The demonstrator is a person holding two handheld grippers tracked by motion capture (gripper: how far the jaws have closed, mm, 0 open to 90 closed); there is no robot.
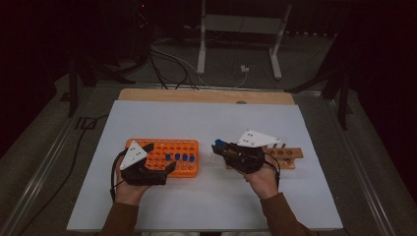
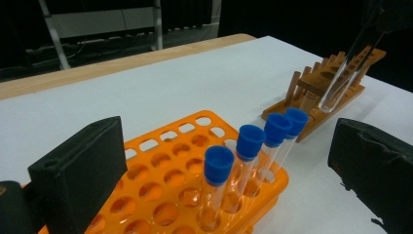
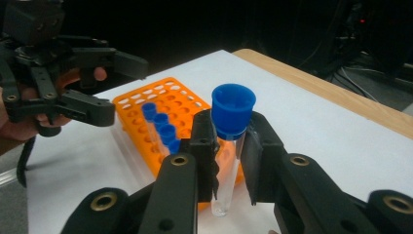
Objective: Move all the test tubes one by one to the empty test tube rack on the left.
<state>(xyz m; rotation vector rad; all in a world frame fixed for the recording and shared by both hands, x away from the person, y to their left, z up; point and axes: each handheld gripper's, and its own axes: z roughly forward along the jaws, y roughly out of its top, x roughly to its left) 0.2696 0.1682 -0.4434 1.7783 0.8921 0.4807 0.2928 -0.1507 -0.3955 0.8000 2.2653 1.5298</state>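
Right tool [image 3: 229, 161] is gripping a blue-capped tube [image 3: 228, 146] upright, clamped below its cap. Left tool [image 1: 147, 164] is resting jaws apart against the orange rack [image 1: 189, 169].

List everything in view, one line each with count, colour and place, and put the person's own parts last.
held test tube: one, clear with a blue cap, clamped between the right gripper's jaws, between the two racks.
racked test tubes: four, clear with blue caps, in a row in the orange rack.
orange rack: one, orange plastic with many holes, left of centre on the mat.
wooden rack: one, brown wood with pegs, right of centre on the mat.
mat: one, white, covering most of the table.
table: one, light wood, its far edge bare beyond the mat.
metal frame: one, white, on the floor behind the table.
left gripper: one, black, open over the orange rack.
right gripper: one, black, shut on the tube.
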